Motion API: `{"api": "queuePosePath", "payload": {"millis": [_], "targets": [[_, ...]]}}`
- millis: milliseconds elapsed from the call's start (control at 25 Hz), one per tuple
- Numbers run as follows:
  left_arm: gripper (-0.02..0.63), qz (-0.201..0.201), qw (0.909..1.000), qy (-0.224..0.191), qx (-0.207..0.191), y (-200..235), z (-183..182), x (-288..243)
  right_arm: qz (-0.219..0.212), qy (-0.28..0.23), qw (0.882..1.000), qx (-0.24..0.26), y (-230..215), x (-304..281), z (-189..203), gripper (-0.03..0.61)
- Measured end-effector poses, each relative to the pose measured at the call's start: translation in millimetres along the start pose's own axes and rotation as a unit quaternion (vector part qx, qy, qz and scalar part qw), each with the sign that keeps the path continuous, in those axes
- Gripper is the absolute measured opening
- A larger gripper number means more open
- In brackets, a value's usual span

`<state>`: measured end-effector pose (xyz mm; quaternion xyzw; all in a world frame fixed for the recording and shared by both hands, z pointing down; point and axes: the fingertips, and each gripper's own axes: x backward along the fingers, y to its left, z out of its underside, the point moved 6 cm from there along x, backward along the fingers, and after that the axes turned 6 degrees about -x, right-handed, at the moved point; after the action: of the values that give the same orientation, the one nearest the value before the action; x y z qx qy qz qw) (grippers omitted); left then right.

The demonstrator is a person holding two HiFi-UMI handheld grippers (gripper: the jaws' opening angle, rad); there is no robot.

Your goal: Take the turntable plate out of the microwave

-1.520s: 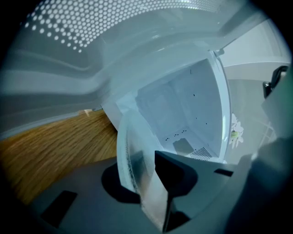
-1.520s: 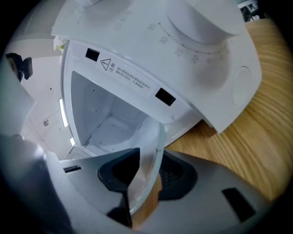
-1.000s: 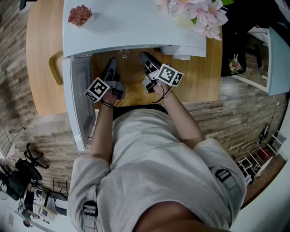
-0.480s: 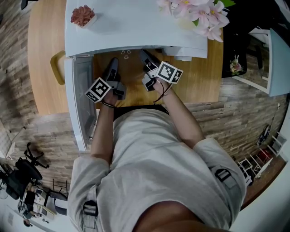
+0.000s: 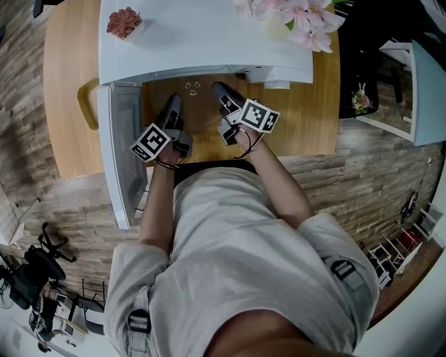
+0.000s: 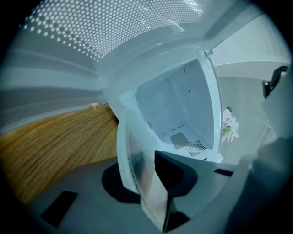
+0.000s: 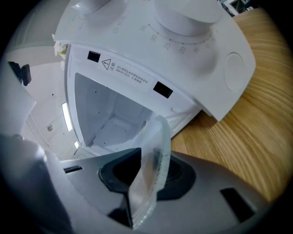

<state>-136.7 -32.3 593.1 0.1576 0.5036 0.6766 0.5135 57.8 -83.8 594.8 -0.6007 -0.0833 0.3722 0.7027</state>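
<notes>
The clear glass turntable plate (image 5: 196, 111) hangs level in front of the white microwave (image 5: 202, 42), over the wooden table; the wood shows through it. My left gripper (image 5: 172, 102) is shut on its left rim. My right gripper (image 5: 217, 89) is shut on its right rim. In the left gripper view the plate's edge (image 6: 137, 169) stands between the pads, with the empty cavity (image 6: 183, 105) behind it. The right gripper view shows the rim (image 7: 153, 157) clamped the same way before the open cavity (image 7: 105, 109).
The microwave door (image 5: 122, 153) stands swung open at the left, next to my left gripper. A pink succulent pot (image 5: 124, 22) and pink flowers (image 5: 306, 17) sit on top of the oven. Control knobs (image 7: 185, 18) are on its right panel. The wooden table (image 5: 300, 118) carries it.
Both grippers keep their hold on the plate in the same spot; only the head camera has shifted a little.
</notes>
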Motion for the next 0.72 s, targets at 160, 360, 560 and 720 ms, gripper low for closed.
{"api": "queuePosePath", "payload": {"millis": [160,360,560,720], "targets": [[0.101,0.000,1.0000,0.002,-0.006,-3.0,5.1,3.9,0.000,0.000,1.000,0.001,0.0,7.6,2.8,0.104],[0.103,0.002,0.9999,0.003,-0.012,-6.5,12.8,10.0,0.001,0.002,1.000,0.004,-1.1,17.4,6.6,0.106],[0.104,0.003,0.9999,0.002,-0.016,-11.3,19.1,17.4,-0.001,0.005,1.000,0.007,0.5,26.8,10.7,0.106],[0.104,0.002,0.9998,-0.002,-0.018,-14.8,25.0,23.6,-0.004,0.009,1.000,0.015,0.8,33.2,12.9,0.107]]}}
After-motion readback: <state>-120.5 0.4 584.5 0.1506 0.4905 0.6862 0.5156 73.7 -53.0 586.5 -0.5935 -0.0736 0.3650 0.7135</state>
